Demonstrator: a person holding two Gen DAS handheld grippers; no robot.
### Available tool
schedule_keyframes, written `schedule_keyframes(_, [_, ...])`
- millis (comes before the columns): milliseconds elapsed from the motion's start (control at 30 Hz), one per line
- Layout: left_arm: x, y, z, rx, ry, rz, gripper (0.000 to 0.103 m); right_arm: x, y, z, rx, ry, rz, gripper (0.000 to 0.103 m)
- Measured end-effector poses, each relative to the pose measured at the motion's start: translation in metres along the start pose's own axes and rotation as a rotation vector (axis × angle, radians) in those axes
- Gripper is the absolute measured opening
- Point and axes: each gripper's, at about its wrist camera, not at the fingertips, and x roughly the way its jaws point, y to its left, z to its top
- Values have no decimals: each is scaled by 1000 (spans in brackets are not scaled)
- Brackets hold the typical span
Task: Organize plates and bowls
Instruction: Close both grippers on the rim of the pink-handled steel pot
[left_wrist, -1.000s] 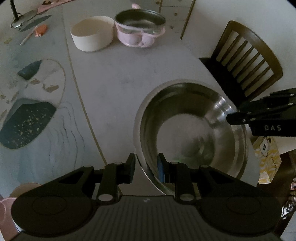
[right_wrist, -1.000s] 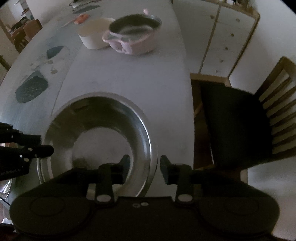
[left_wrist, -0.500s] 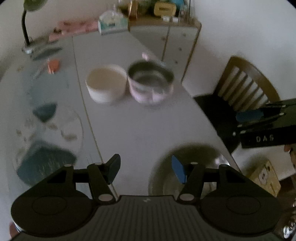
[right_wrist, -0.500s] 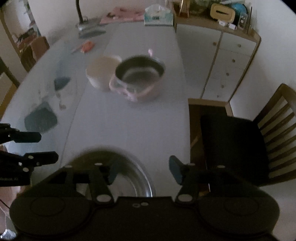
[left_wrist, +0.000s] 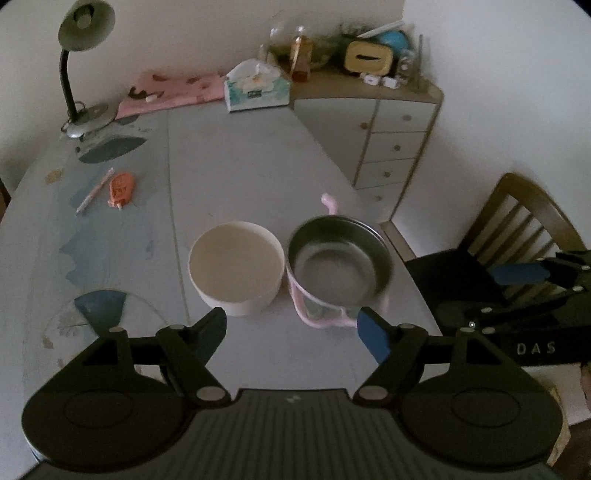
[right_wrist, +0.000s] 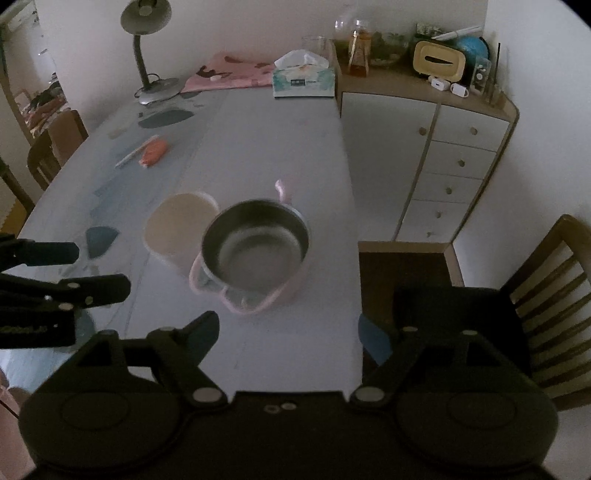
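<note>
A cream round bowl (left_wrist: 236, 267) (right_wrist: 177, 225) and a steel bowl in a pink handled holder (left_wrist: 338, 266) (right_wrist: 255, 247) stand side by side in the middle of the grey table (left_wrist: 236, 166). My left gripper (left_wrist: 291, 334) hovers above the table short of both, its jaws opening with nothing between them. My right gripper (right_wrist: 288, 332) hangs near the table's right edge, short of the steel bowl, its jaws also opening and empty. Each gripper shows at the other view's side. The large steel basin is out of view.
A desk lamp (left_wrist: 79, 70), a tissue box (left_wrist: 256, 86) and a pink cloth (left_wrist: 170, 92) sit at the table's far end. An orange item (left_wrist: 120, 188) and a pen (left_wrist: 94, 190) lie at the left. A white drawer cabinet (right_wrist: 436, 158) and a wooden chair (right_wrist: 546, 295) stand to the right.
Both grippers let go of the large steel basin's rim, opened wide and rose away from it; the basin dropped out of view and the two far bowls came nearer.
</note>
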Motion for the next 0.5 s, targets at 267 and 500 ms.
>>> schedule_keyframes(267, [53, 6, 21, -77, 65, 26, 77, 43, -13, 29, -3, 37, -2, 82])
schedule_keyframes(500, [89, 2, 26, -75, 106, 59, 77, 79, -21, 46, 13, 78, 19, 76])
